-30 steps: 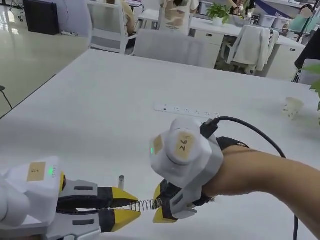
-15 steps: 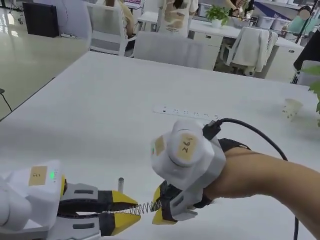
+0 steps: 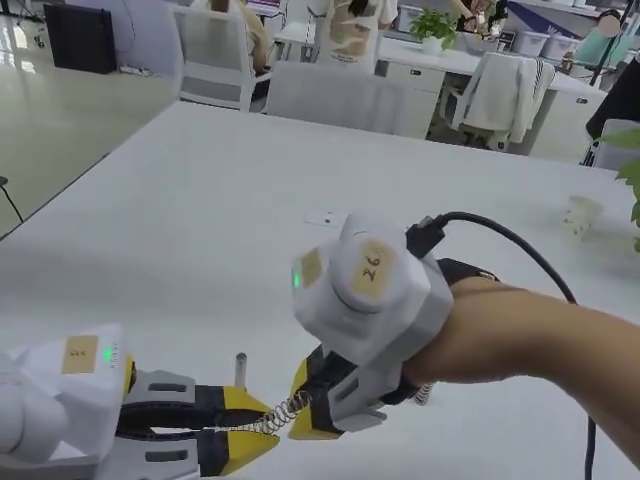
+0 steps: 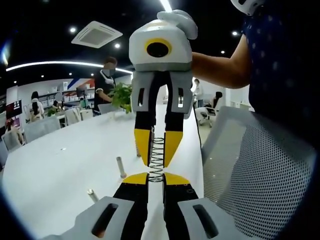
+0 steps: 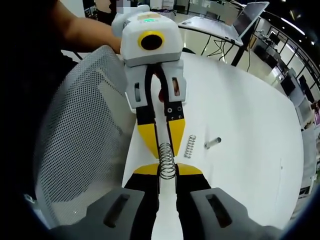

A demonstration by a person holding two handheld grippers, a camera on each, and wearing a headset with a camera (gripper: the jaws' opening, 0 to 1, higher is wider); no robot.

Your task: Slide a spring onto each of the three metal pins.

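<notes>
A thin coil spring spans the short gap between both grippers, just above the white table. My left gripper is shut on its left end and my right gripper is shut on its right end. In the left gripper view the spring runs from my left gripper up into the right gripper's yellow tips. In the right gripper view the spring sits in my right gripper. One metal pin stands upright just behind the spring. Two pins show left of the jaws.
A loose spring and a short pin lie on the table beside the grippers. A mesh chair stands close by. A power strip and a small white cup lie farther back.
My right gripper has shifted left and up a little, toward the left gripper. The spring now slants and spans a shorter gap. The left gripper has hardly moved.
</notes>
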